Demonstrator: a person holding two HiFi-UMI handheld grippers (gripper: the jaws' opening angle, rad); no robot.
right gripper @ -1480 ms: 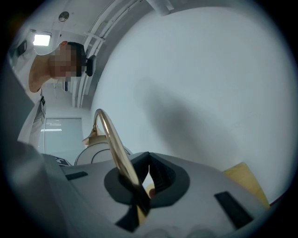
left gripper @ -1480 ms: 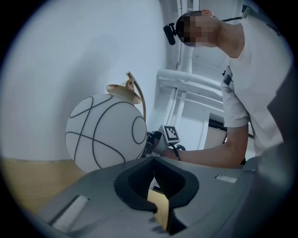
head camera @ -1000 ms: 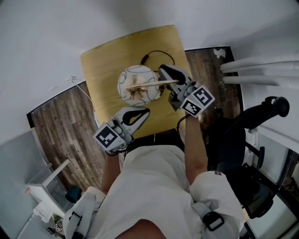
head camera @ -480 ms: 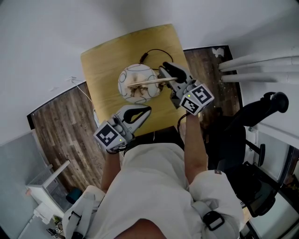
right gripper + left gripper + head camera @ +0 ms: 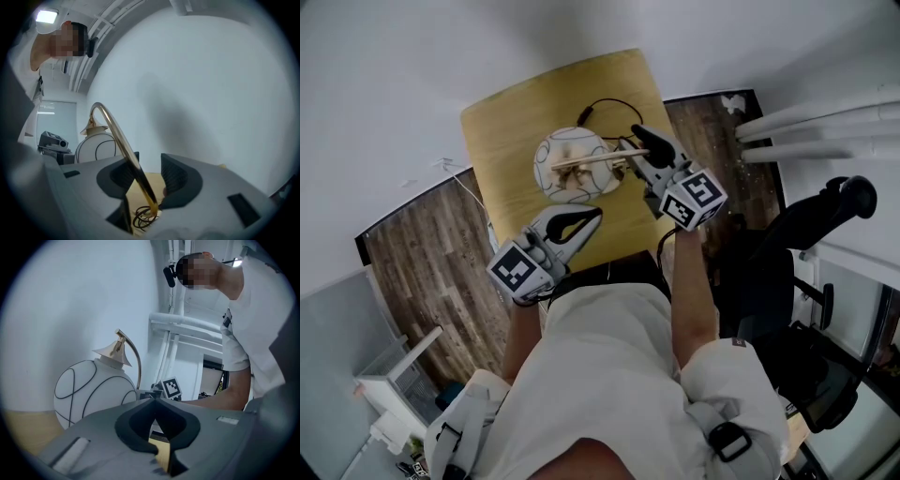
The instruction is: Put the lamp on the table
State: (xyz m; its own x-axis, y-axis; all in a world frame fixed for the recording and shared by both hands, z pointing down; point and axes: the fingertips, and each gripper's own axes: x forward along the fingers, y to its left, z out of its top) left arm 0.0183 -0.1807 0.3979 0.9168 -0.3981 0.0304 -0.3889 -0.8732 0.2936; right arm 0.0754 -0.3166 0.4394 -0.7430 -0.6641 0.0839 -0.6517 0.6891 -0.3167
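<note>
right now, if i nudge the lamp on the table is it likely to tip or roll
The lamp is probably top-heavy: its big white globe hangs off a thin curved gold arm, so a high push might tip it. The globe may be glass, so likely fragile. Rolling seems unlikely while it stays mounted.

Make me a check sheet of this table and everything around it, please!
Surface: yellow wooden table, holding only the lamp and its cord.
Job's things: lamp with white globe shade and curved brass arm, standing on the table.
Clutter: nothing seen.
Grippers: left gripper shut, empty, by the table's near edge; right gripper has just been opening, jaws apart, brass arm between them, not pinched.
Cables: black lamp cord looped on the table behind the lamp.
Surroundings: wood floor, white wall, black office chair on the right.
</note>
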